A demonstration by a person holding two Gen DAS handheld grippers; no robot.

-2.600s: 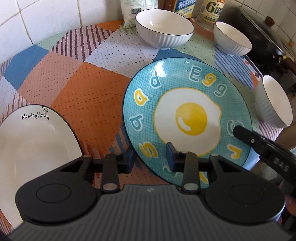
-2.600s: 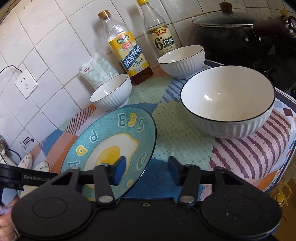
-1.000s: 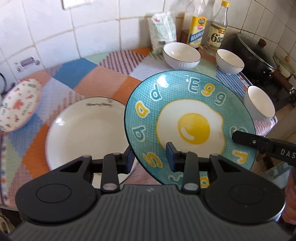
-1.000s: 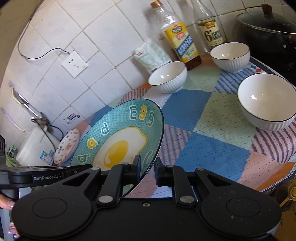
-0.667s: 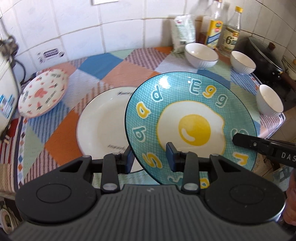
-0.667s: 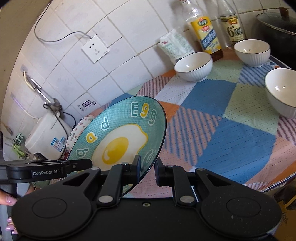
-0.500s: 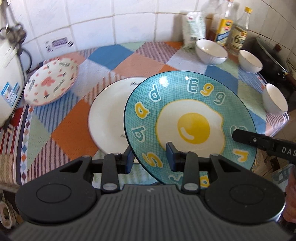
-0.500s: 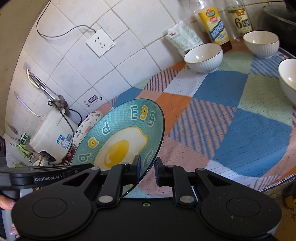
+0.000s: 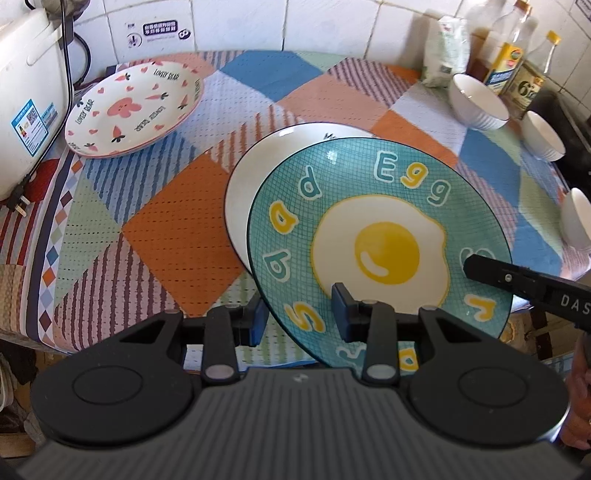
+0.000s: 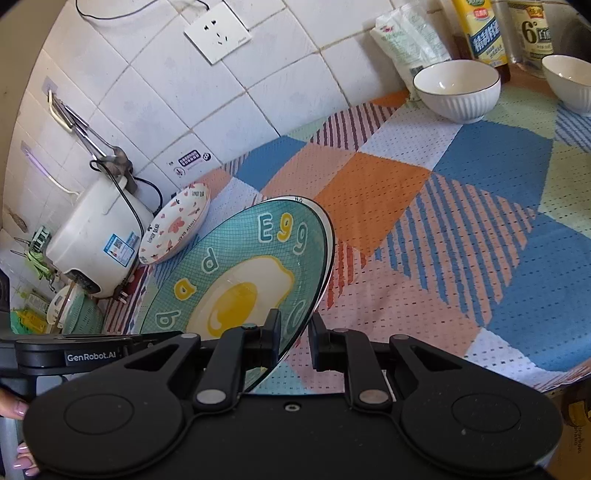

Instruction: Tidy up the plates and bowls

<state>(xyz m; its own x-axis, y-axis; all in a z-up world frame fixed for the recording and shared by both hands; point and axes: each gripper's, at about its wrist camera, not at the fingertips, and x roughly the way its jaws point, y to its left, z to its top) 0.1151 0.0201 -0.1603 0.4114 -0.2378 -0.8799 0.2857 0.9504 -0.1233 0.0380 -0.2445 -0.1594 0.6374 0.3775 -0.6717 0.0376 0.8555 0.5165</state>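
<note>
Egg plate is up off the patchwork cloth, tilted, carried by both tools, and overlapping the white plate that lies flat just behind and left of it. Left gripper is clamped on the egg plate's near rim, one pad under, one pad on top; right gripper is pinched shut on the rim at the egg plate's other side. Judged step: set it centred on the white plate. To do it well, level both hands together, lower evenly, and release only once it sits. Pink heart plate sits well left of the egg plate, near the rice cooker. Left view alone shows three white bowls far right of the egg plate. Right view alone shows the wall socket, two bowls only, and a hand on the left tool's handle.
</note>
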